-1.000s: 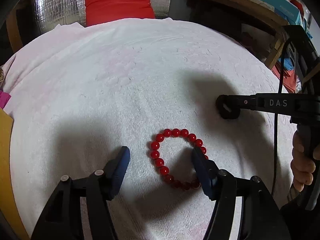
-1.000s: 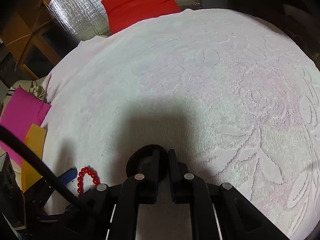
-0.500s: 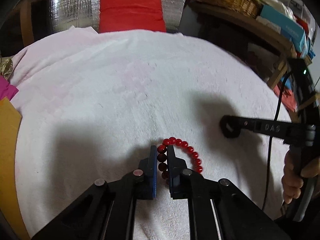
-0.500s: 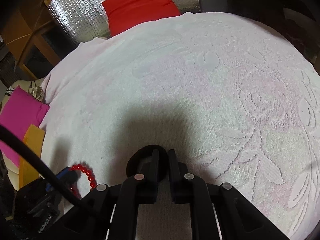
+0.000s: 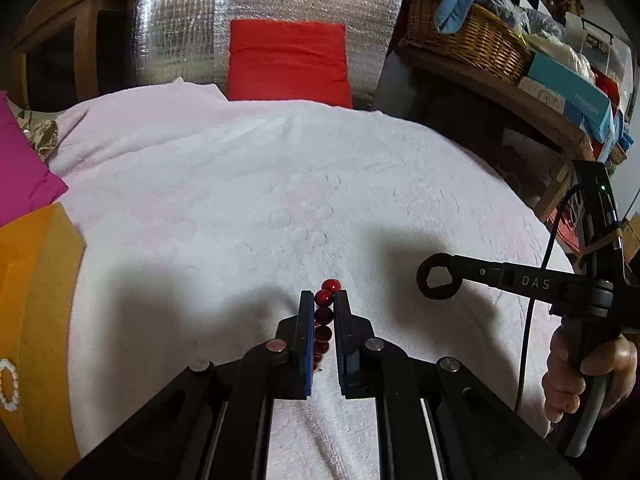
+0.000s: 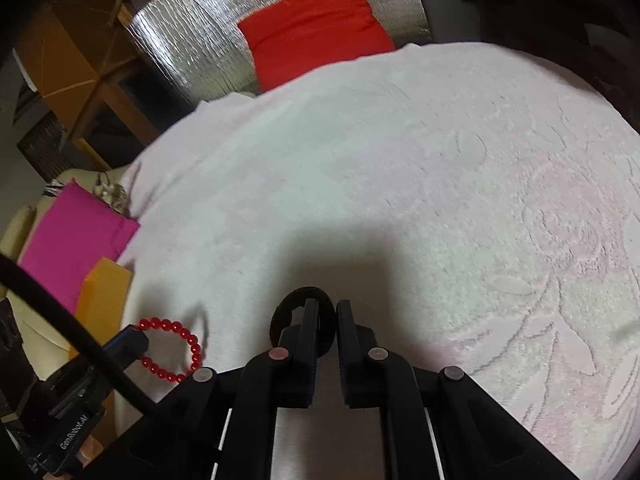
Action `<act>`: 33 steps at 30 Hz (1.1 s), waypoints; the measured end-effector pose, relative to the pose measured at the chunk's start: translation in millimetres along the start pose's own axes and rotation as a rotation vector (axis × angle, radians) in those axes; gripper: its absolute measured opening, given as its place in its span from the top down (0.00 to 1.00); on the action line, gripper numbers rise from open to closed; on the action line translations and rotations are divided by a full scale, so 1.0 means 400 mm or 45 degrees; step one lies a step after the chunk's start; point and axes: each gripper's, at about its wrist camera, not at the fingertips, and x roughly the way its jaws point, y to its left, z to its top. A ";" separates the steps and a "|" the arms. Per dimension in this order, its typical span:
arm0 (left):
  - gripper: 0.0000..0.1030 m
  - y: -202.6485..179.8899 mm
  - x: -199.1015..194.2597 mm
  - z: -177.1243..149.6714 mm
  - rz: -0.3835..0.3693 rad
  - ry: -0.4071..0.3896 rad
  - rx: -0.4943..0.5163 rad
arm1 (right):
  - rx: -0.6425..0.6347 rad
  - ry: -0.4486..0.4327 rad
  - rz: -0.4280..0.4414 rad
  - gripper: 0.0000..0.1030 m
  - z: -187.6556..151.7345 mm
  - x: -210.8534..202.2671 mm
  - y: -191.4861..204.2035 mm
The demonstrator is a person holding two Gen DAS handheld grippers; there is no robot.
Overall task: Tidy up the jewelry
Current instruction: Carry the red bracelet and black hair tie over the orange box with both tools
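Note:
My left gripper (image 5: pixel 323 300) is shut on a red bead bracelet (image 5: pixel 324 316) and holds it lifted above the white cloth; in the right wrist view the bracelet (image 6: pixel 188 344) hangs as a loop from the left gripper (image 6: pixel 132 338). My right gripper (image 6: pixel 326 312) is shut on a black ring (image 6: pixel 288 312), which also shows in the left wrist view (image 5: pixel 438 276) at the right gripper's tip, above the cloth. An orange box (image 5: pixel 36 312) with a white bead bracelet (image 5: pixel 8 384) on it sits at the left edge.
The white embossed cloth (image 5: pixel 280 200) covers the table. A pink box (image 5: pixel 20 176) lies at the far left, a red cushion (image 5: pixel 288 60) against silver foil at the back. A shelf with a wicker basket (image 5: pixel 472 40) stands at the right.
My left gripper closed on the red bead bracelet and lifted it off the cloth, tilting the view upward. My right gripper stayed shut on the black ring.

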 end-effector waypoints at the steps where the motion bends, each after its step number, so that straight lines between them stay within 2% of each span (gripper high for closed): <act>1: 0.91 0.003 -0.010 0.000 0.006 -0.009 -0.005 | 0.000 -0.007 0.007 0.90 0.000 -0.002 0.003; 5: 0.91 0.013 -0.031 0.009 0.039 -0.050 -0.022 | -0.013 -0.042 0.031 0.90 0.004 -0.009 0.032; 11: 0.91 0.029 -0.072 0.017 0.125 -0.106 -0.044 | -0.056 -0.047 0.048 0.90 -0.001 -0.006 0.077; 22: 0.91 0.063 -0.147 0.020 0.225 -0.186 -0.102 | -0.101 -0.058 0.073 0.90 -0.020 -0.011 0.152; 33: 0.91 0.125 -0.241 0.012 0.376 -0.290 -0.194 | -0.171 -0.074 0.136 0.90 -0.040 -0.015 0.254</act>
